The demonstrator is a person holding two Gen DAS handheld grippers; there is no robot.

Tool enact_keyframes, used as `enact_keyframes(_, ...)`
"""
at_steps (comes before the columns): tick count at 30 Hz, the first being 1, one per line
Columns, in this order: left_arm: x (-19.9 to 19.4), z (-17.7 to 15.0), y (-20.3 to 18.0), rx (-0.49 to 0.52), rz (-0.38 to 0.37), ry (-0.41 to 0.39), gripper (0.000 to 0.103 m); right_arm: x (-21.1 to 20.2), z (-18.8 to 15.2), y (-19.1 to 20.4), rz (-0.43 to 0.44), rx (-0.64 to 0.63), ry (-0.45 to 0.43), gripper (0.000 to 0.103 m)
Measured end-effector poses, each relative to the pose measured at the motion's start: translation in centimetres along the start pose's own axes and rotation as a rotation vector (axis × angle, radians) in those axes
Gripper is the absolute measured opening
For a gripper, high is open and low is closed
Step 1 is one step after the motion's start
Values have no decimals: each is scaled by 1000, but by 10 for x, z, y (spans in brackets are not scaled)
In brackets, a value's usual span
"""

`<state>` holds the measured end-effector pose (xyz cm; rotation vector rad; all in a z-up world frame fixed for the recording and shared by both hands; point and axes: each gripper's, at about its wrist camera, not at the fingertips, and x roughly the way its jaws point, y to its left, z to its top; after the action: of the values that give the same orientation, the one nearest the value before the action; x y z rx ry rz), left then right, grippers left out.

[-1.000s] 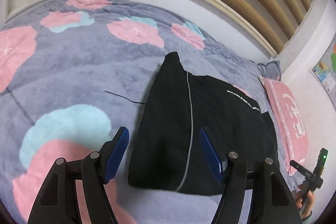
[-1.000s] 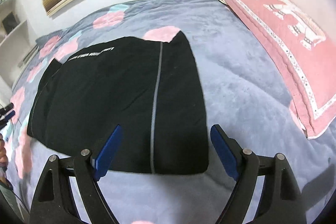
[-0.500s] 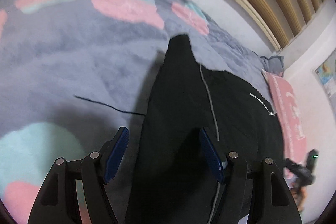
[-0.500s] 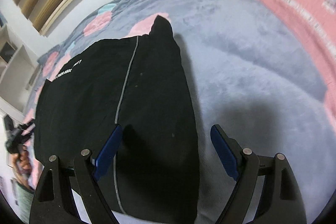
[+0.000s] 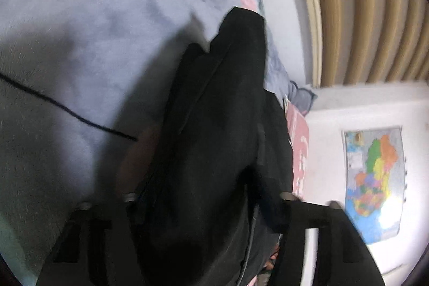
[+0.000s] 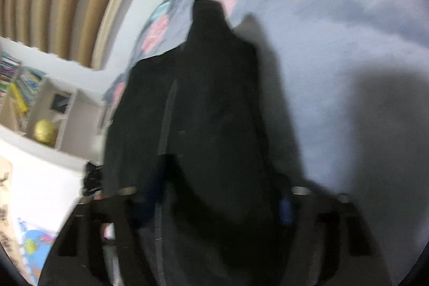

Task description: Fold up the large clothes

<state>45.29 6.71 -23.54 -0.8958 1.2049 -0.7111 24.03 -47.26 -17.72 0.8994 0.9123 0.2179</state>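
The black garment [image 5: 214, 125] lies on the bed [image 5: 80, 31], its long axis running straight away from both grippers toward the headboard [image 5: 362, 4]. Each end of its near edge sits between a pair of jaws, neither hand nearer. The left hand-held gripper [image 5: 206, 200] and right hand-held gripper [image 6: 214, 195] are both closing on cloth; whether the pads press yet I cannot tell. A second ago both hung higher, jaws wider, the whole garment visible beyond them.

Bed: I see a grey blanket [image 5: 88, 39] with pink patches.
Right wall: map [image 5: 375, 184].
Left shelf: gold ball [image 6: 45, 131], books [image 6: 10, 77].
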Motion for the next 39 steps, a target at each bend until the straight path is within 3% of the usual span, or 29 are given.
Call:
enact_keyframes(4, -9, -4, -12, 65, -45, 24, 46, 3, -1, 6, -19, -67, 48, 66)
enact_keyframes(6, 2, 2, -5, 34, 0, 42, 49, 11, 3, -2, -6, -29, 68, 73)
enact_keyframes(7, 7, 8, 1, 7, 12, 48, 55, 17, 6, -5, 5, -12, 80, 76)
enact_keyframes(12, 21, 11, 11, -68, 3, 57, 61, 35, 21, -2, 46, 13, 105, 76)
enact_keyframes(13, 18, 8, 6, -53, 21, 41, 58, 34, 21, 5, 25, -11, 98, 71)
enact_keyframes(14, 16, 5, 1, -35, 41, 28, 46, 36, 22, 10, 5, -31, 91, 68)
enact_keyframes(16, 8, -2, -14, 5, 76, -12, 34, 25, 16, 25, -15, -90, 53, 51)
enact_keyframes(19, -11, -20, -48, 94, 69, -83, 27, 3, 6, 46, 0, -130, -3, 39)
enact_keyframes(22, -30, -42, -89, 191, 61, -118, 26, -26, -9, 85, -28, -198, -56, 35)
enact_keyframes(26, -70, -83, -155, 338, 92, -153, 26, -66, -36, 142, -40, -283, -87, 34)
enact_keyframes(30, -120, -129, -193, 411, 81, -177, 26, -116, -64, 173, -16, -291, -100, 33)
enact_keyframes(34, -164, -182, -198, 432, 68, -176, 27, -152, -106, 201, -24, -326, -69, 34)
enact_keyframes(39, -178, -224, -157, 381, 69, -149, 27, -162, -157, 197, -118, -366, -2, 34)
